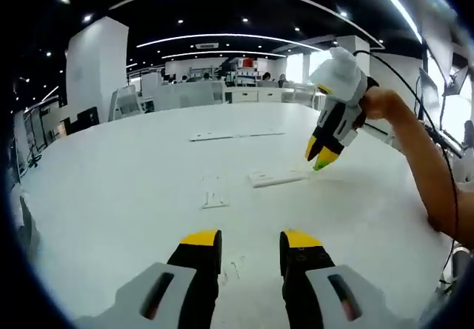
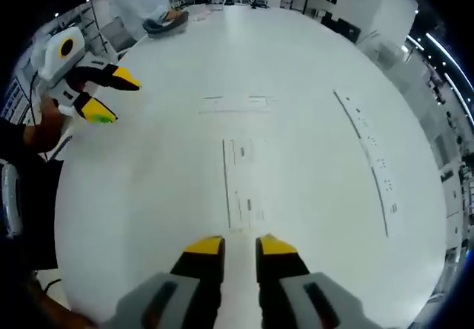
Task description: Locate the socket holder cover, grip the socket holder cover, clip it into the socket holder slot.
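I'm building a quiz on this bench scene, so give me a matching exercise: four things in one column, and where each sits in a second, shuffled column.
Things:
1. right gripper
2. long strip
3. flat part
4. left gripper

Places:
a. on the table, toward the right of the right gripper view
b. upper left of the right gripper view
c. upper right of the left gripper view, tips pointing down over the table
d. on the table just ahead of the right gripper's own jaws

Pairs: 1-c, 2-a, 3-d, 4-b
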A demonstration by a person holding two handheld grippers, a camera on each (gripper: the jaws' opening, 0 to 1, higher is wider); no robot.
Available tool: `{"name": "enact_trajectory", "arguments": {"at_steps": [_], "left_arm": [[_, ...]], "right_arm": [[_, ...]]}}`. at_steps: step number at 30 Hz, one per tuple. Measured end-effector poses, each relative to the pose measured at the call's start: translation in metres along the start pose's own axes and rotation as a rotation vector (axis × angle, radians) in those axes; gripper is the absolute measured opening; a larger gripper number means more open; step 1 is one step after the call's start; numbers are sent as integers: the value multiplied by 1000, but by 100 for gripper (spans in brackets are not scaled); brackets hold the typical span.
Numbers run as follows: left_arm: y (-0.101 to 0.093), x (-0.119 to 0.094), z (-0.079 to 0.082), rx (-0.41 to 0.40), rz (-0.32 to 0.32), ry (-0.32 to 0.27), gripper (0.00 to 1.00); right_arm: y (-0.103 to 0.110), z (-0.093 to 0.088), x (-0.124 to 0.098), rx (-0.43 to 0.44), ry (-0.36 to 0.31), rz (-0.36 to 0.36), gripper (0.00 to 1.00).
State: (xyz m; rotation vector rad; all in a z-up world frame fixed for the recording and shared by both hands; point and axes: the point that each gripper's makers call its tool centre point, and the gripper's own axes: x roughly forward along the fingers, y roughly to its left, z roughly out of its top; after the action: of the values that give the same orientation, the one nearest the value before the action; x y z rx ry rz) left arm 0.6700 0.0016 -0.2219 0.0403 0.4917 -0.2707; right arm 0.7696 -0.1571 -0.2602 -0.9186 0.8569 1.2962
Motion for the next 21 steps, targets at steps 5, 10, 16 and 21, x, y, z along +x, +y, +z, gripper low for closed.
{"name": "enact_trajectory", "arguments": {"at_steps": [5, 10, 16, 21], "left_arm": [[14, -14, -4, 5, 57, 41, 32], [22, -27, -16, -9, 87, 108, 32], [9, -30, -28, -169, -9, 167, 32], [17, -23, -34, -94, 15, 274, 32]], "right_arm": [[33, 17, -6, -51, -77, 24, 22], [53, 48, -11, -22, -227, -29, 25], [92, 64, -19, 33, -396, -49, 27], [123, 64, -28, 32, -532, -74, 30]]}}
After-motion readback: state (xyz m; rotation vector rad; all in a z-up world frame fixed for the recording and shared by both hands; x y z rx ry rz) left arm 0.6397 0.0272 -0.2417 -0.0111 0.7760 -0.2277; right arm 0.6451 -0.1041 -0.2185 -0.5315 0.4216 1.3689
